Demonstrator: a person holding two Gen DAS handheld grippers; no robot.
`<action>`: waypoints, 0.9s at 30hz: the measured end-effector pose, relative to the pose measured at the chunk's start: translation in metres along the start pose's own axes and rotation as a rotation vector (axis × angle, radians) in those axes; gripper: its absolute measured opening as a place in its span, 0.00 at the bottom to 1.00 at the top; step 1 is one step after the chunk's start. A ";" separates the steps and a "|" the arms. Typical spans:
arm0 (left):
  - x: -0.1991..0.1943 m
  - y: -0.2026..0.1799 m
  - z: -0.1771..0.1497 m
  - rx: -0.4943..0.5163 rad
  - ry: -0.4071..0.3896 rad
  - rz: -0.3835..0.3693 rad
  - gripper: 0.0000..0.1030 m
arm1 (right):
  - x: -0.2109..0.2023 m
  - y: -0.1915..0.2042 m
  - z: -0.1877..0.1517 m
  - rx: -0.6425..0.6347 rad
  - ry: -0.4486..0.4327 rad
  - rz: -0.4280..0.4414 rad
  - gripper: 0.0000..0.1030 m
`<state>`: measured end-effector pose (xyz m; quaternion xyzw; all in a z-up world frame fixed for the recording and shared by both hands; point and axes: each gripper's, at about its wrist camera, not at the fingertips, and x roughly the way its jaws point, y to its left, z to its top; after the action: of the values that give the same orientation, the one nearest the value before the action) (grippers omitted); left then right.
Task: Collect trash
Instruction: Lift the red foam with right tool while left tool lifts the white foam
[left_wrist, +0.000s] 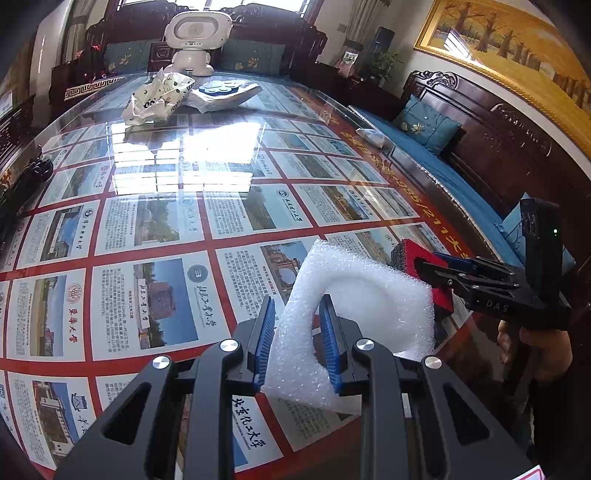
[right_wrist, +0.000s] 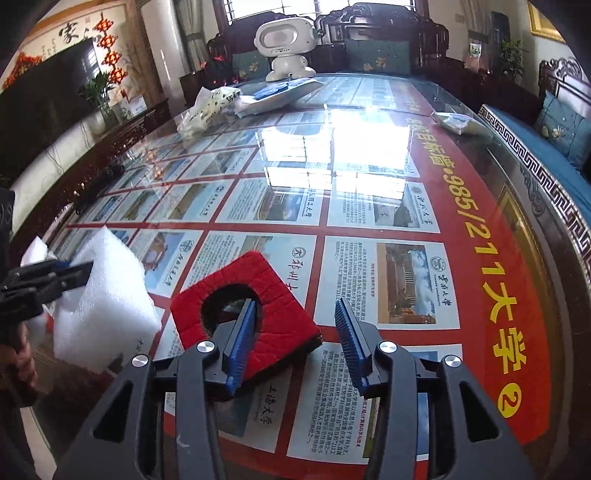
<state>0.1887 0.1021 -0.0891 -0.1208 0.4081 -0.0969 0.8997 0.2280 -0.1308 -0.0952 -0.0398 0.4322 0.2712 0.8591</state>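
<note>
Right now my left gripper (left_wrist: 297, 339) pinches a white foam packing sheet with a round dent (left_wrist: 354, 321), holding it tilted above the glass-topped table with printed university cards (left_wrist: 166, 221). My right gripper (right_wrist: 295, 332) stands parted, gripping nothing; its left finger (right_wrist: 240, 343) pokes through the hole of a square red felt pad with a black underside (right_wrist: 243, 295), which lies on the glass just beside the foam. Far across the table sit a crumpled white printed bag (left_wrist: 159, 98) and a white toy robot (left_wrist: 195, 37).
</note>
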 end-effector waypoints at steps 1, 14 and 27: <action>0.002 0.000 0.001 -0.002 0.004 -0.005 0.26 | 0.002 0.001 0.001 -0.006 0.005 0.000 0.42; 0.010 -0.010 -0.001 0.022 0.031 -0.018 0.24 | -0.003 0.004 -0.004 0.044 0.008 0.081 0.27; -0.080 -0.057 -0.023 0.049 -0.116 -0.134 0.24 | -0.097 0.010 -0.031 0.098 -0.137 0.239 0.27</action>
<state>0.1154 0.0665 -0.0300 -0.1312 0.3438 -0.1597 0.9160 0.1544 -0.1733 -0.0386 0.0726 0.3867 0.3521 0.8492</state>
